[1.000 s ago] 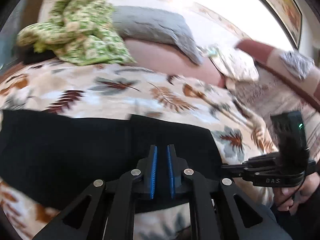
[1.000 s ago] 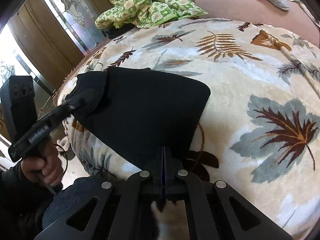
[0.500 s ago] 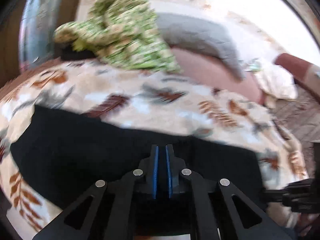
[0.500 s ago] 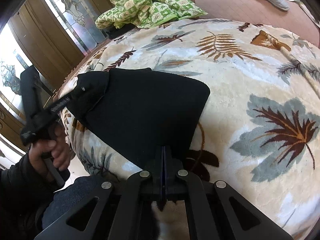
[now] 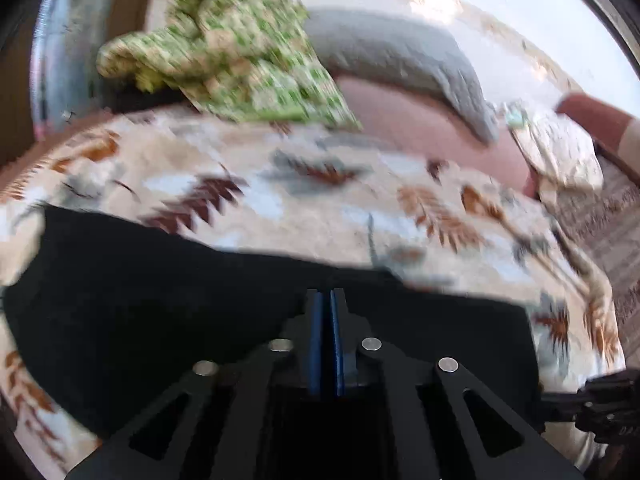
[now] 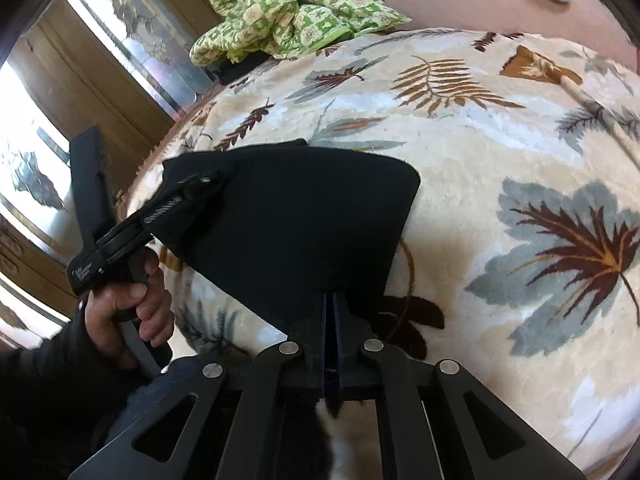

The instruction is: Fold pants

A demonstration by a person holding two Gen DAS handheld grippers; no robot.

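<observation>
Black pants (image 6: 288,216) lie folded flat on a leaf-patterned blanket (image 6: 500,152). My right gripper (image 6: 330,298) sits at their near corner. Its blue pads show a thin gap and are opening, with the cloth's edge still between them. My left gripper (image 6: 208,179) rests on the pants' far left corner, held by a hand (image 6: 132,308). In the left wrist view the left gripper (image 5: 326,294) is shut over the black pants (image 5: 160,312), with cloth at its tips. The right gripper's body (image 5: 608,404) shows at the lower right.
A crumpled green patterned quilt (image 6: 296,12) and a grey pillow (image 5: 400,52) lie at the far end of the bed. Wooden doors with glass panels (image 6: 120,40) stand to the left. The blanket (image 5: 320,208) drops off at the bed's near edge.
The left gripper has rolled and shifted further onto the pants' corner, and its pads have drawn together. The right gripper stayed put; a thin gap has appeared between its pads.
</observation>
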